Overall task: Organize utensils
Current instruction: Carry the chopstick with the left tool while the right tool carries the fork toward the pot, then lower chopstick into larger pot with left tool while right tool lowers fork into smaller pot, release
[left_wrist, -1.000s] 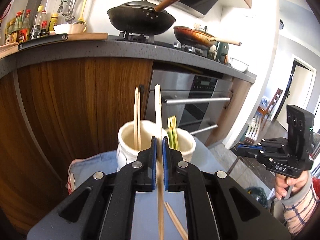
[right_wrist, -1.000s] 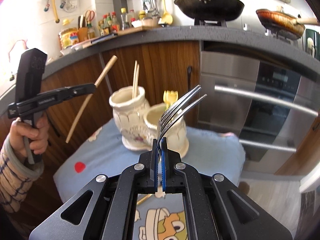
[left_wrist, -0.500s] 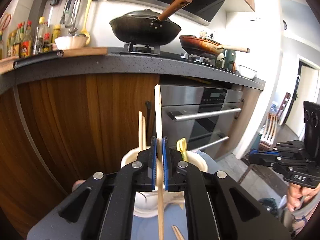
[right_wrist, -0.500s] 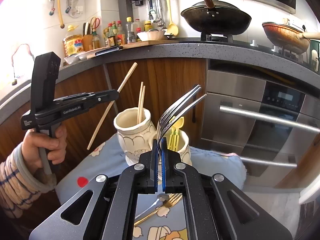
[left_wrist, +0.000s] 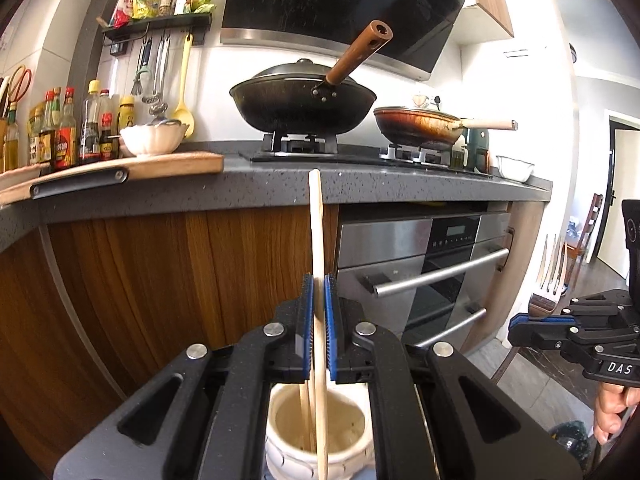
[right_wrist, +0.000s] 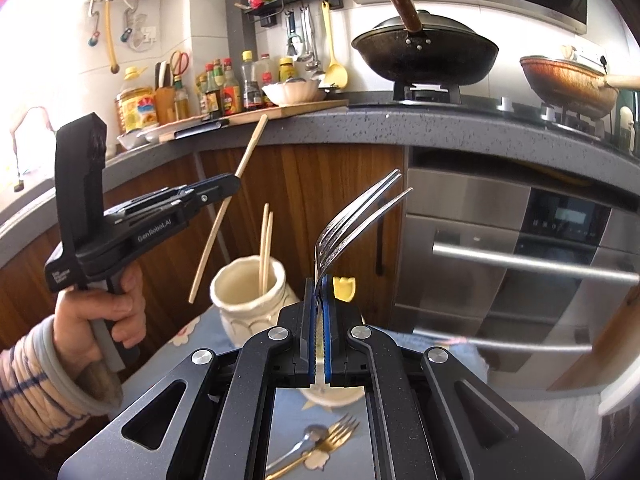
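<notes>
Wooden chopstick [left_wrist: 316,240] is pinched betw. the blue pads of the left claw [left_wrist: 316,300], jaws narrow and clamped on its mid-length. From the left wrist cam it stands near upright, top end level w/ the kitchen bench [left_wrist: 260,190] edge, lower end running down over the mouth of the cream ceramic holder [left_wrist: 348,460] directly below. From the right wrist cam the same stick is tilted, lower tip hanging in the air left of the holder, not in it.

Two more chopsticks [right_wrist: 265,248] stand inside that holder. A second cream pot sits just right of it, mostly hidden behind the right claw; a yellow utensil [right_wrist: 345,288] pokes up there, prob. a plastic fork or spork, hard to tell.

Right claw [right_wrist: 319,308] is closed tight on a steel fork [right_wrist: 356,220], gripped low on the stem, tines up and leaning right.

Both holders rest on a light blue cloth [right_wrist: 248,360] w/ cartoon print. On the cloth, nearer the cam: a gold fork [right_wrist: 336,430] and a silver spoon [right_wrist: 308,436], crossing each other.

The left hand [right_wrist: 104,316], in a striped sleeve, grips the left tool's handle.

Behind: black wok [left_wrist: 302,100] and a brown pan [left_wrist: 416,122] on the hob, steel oven [left_wrist: 432,264] under it.
</notes>
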Action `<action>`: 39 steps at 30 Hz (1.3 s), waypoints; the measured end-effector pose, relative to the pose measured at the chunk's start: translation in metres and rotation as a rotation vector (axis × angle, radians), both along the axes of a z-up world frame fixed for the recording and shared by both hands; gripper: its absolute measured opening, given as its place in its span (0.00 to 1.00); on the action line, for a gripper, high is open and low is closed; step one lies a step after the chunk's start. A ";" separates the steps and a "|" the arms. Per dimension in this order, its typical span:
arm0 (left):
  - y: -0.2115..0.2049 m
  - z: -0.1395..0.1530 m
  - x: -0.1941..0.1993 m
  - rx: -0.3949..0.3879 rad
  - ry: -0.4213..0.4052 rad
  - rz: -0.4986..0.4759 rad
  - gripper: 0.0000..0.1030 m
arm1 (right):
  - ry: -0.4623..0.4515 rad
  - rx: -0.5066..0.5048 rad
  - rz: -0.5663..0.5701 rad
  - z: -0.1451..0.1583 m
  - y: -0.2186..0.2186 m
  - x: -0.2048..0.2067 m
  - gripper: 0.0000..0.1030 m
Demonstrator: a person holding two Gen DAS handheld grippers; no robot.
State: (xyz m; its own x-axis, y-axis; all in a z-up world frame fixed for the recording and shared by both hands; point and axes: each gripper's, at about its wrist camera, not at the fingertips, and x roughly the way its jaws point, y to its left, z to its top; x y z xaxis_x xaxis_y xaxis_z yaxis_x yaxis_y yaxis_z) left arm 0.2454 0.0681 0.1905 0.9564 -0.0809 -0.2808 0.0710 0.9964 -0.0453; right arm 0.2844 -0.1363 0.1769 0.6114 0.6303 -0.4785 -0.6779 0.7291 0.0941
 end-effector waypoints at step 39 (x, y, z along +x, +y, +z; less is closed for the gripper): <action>0.004 -0.074 0.001 0.041 0.122 0.008 0.04 | 0.026 -0.262 0.015 -0.057 0.065 0.037 0.04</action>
State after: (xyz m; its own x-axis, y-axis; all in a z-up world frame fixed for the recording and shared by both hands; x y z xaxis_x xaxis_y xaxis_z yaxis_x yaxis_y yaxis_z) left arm 0.2464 0.0724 0.1165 0.9153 -0.0593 -0.3984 0.0591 0.9982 -0.0128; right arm 0.3217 -0.0709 0.1195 0.5879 0.4916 -0.6424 -0.6889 0.7206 -0.0791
